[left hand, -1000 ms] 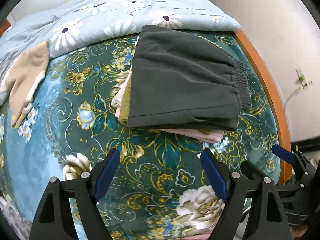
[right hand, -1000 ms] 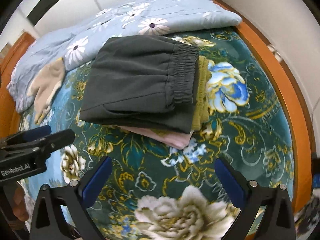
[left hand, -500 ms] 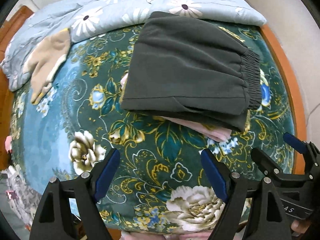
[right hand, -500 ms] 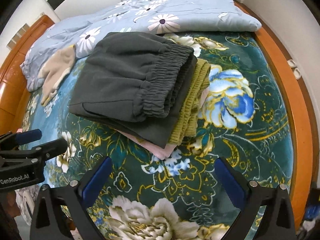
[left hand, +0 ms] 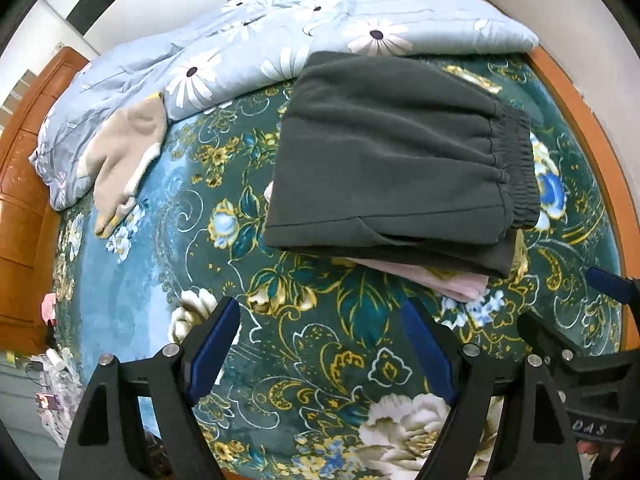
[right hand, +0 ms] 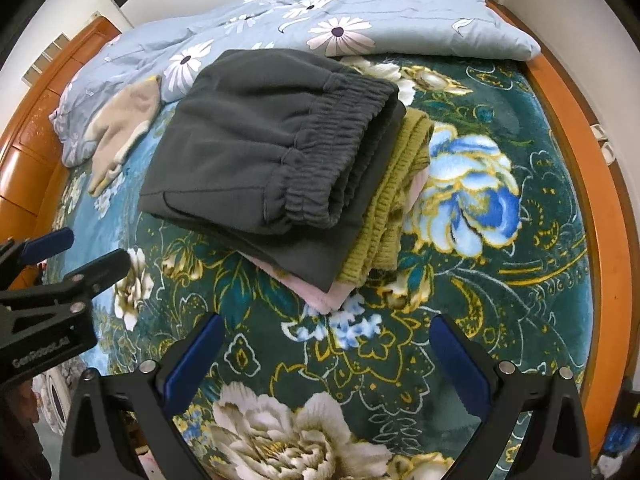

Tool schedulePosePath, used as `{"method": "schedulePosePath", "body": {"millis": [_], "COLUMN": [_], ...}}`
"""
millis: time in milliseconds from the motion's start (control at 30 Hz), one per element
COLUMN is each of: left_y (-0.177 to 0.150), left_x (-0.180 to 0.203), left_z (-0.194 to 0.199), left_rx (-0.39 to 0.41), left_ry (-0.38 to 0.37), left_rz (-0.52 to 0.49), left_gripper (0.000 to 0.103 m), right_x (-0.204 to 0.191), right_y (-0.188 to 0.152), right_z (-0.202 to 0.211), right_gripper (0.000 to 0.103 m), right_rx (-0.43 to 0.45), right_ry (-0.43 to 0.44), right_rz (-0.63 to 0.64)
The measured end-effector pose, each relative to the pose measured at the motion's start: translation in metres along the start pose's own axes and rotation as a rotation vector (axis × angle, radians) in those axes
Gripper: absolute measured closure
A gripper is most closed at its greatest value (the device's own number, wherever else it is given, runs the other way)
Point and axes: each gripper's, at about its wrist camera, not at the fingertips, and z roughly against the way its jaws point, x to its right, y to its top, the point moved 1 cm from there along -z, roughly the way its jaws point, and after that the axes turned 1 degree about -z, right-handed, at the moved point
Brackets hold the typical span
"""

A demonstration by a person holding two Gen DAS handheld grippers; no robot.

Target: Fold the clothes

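A folded dark grey pair of pants (left hand: pixel 392 156) with an elastic waistband lies on top of a stack on the bed; it also shows in the right wrist view (right hand: pixel 272 148). Under it lie an olive knit garment (right hand: pixel 384 216) and a pink garment (left hand: pixel 440 280), which also shows in the right wrist view (right hand: pixel 320 296). My left gripper (left hand: pixel 320 344) is open and empty, held back from the stack's near edge. My right gripper (right hand: pixel 328 356) is open and empty, also short of the stack. A beige garment (left hand: pixel 128 156) lies unfolded at the far left.
The bed is covered by a green floral blanket (left hand: pixel 320 360). A light blue daisy quilt (left hand: pixel 320 28) is bunched along the far side. An orange wooden bed frame (right hand: pixel 592 200) runs along the right edge, a wooden headboard (left hand: pixel 20 200) on the left.
Both grippers have pulled back and risen from the stack, so more of the bed and headboard shows. The stack has not moved. Both stay open.
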Motion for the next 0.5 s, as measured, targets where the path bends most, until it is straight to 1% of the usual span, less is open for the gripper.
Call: {"method": "schedulePosePath", "body": {"millis": [133,367,500], "left_y": [0.001,0.002,-0.001], "left_x": [0.009,0.017,0.014], "left_z": [-0.004,0.0,0.001], "left_rx": [-0.028,-0.036,-0.043], "left_ry": [0.013,-0.005,-0.005], "left_rz": [-0.005,0.002,0.016], "left_gripper": [0.019,0.019,0.019], "right_x": [0.001,-0.002,-0.002], "right_y": [-0.003,-0.004,-0.003], "right_z": [-0.001,0.0,-0.001], "right_gripper": [0.0,0.0,0.0], "right_rx": [-0.012,-0.02,-0.021], "right_ry": [-0.004,-0.017,-0.018], "right_rz": [0.006,0.032,0.033]}}
